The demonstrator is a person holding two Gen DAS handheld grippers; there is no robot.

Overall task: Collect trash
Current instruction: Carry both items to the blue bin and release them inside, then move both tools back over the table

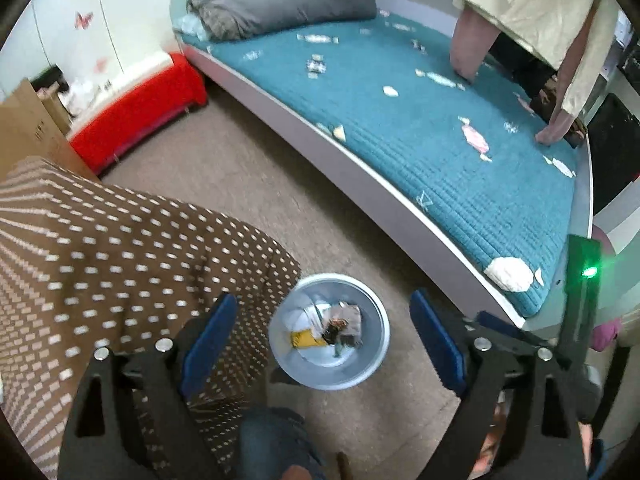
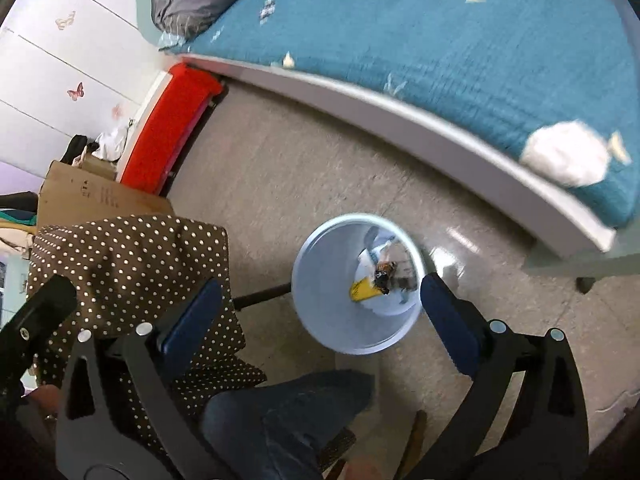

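Observation:
A pale round bin [image 1: 372, 364] stands on the floor and holds several pieces of trash [image 1: 340, 326], one yellow. It also shows in the right wrist view [image 2: 324, 312] with the same trash [image 2: 380, 276]. My left gripper [image 1: 322, 320] is open and empty, hovering above the bin. My right gripper [image 2: 320, 300] is open and empty, also above the bin. Part of the right gripper's body [image 1: 580, 292], with a green light, shows at the right in the left wrist view. A crumpled white paper [image 1: 508, 274] lies on the teal bed's near corner, also seen in the right wrist view [image 2: 564, 152].
The teal bed [image 1: 400, 128] fills the upper right, with a grey pillow [image 1: 280, 0] and a person kneeling on it [image 1: 532, 20]. A brown dotted cloth over a chair [image 1: 100, 260] is at left. A red bench [image 1: 136, 112] and cardboard box [image 2: 92, 196] stand beyond.

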